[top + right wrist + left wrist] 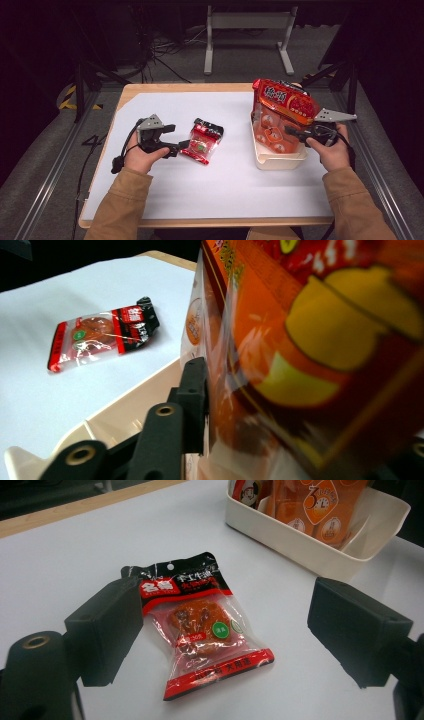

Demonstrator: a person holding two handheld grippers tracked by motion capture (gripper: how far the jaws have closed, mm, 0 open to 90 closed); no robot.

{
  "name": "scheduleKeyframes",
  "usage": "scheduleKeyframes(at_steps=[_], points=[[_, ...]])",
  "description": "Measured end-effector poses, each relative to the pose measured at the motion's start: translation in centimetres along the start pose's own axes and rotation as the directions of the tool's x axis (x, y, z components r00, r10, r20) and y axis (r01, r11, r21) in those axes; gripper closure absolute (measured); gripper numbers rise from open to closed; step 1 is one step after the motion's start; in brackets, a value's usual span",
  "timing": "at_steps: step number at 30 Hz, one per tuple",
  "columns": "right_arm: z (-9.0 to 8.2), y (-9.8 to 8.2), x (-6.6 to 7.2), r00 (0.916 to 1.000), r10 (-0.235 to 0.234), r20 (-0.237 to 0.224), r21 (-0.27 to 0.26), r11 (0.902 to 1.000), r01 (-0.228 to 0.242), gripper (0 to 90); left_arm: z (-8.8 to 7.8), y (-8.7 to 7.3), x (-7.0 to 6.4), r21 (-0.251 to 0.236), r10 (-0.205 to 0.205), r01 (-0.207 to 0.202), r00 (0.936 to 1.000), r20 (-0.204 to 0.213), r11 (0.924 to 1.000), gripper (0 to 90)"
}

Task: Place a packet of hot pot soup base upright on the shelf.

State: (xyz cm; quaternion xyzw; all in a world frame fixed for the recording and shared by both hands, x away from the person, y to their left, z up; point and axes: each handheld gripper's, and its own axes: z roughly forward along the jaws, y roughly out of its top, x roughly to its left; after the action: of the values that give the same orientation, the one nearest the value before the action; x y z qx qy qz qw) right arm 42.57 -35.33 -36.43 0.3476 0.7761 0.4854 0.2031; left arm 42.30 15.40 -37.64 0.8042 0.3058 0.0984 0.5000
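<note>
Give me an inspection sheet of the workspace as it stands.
Surface: white sheet on wooden table.
Job's things: large red-orange plastic noodle bag upright in cream plastic bin; small red-black snack packet lying flat.
Clutter: nothing seen.
Grippers: left gripper open, jaws either side of the packet; right gripper at the bag, one jaw against it, grip unclear.
Cables: black cable from left gripper.
Surroundings: grey metal stand, floor cables.

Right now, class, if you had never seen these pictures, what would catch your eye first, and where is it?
The big red-orange noodle bag stands out first, upright in the cream tray at the table's right, with the right gripper at its side. Next comes the small red-and-black snack packet, lying flat on the white sheet between the left gripper's open fingers.
</note>
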Motion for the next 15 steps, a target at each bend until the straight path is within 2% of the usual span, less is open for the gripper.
scheduleKeyframes(at_steps=[2,4,6,7,12,15], points=[[-0.7,0.2,0.2,0.9997,0.009,0.024,-0.006,0.9999,-0.009,56.5,0.0,0.0,0.0,0.006,-0.010,0.010,0.9999,-0.002,0.9999,16.0],[-0.9,0.3,0.2,0.9995,0.012,0.031,-0.010,0.9999,-0.012,53.4,0.0,0.0,0.0,0.002,-0.012,0.012,0.9999,-0.003,0.9999,15.9],[-1.2,0.3,0.4,0.9989,0.021,0.042,-0.015,0.9997,-0.020,41.2,0.0,0.0,0.0,-0.006,-0.014,0.014,0.9999,-0.006,0.9999,15.3],[-1.3,0.2,0.5,0.9985,0.022,0.051,-0.019,0.9996,-0.021,38.5,0.0,0.1,0.0,-0.009,-0.008,0.008,0.9999,-0.011,0.9999,14.8],[-2.3,0.2,1.0,0.9968,0.008,0.079,-0.026,0.9996,-0.006,32.0,-0.2,0.2,0.0,-0.006,-0.020,0.020,0.9997,-0.011,0.9998,14.7],[-3.1,0.2,1.2,0.9948,0.011,0.101,-0.032,0.9995,-0.008,30.6,-0.5,0.3,0.0,-0.027,-0.015,0.015,0.9998,-0.016,0.9995,15.5]])
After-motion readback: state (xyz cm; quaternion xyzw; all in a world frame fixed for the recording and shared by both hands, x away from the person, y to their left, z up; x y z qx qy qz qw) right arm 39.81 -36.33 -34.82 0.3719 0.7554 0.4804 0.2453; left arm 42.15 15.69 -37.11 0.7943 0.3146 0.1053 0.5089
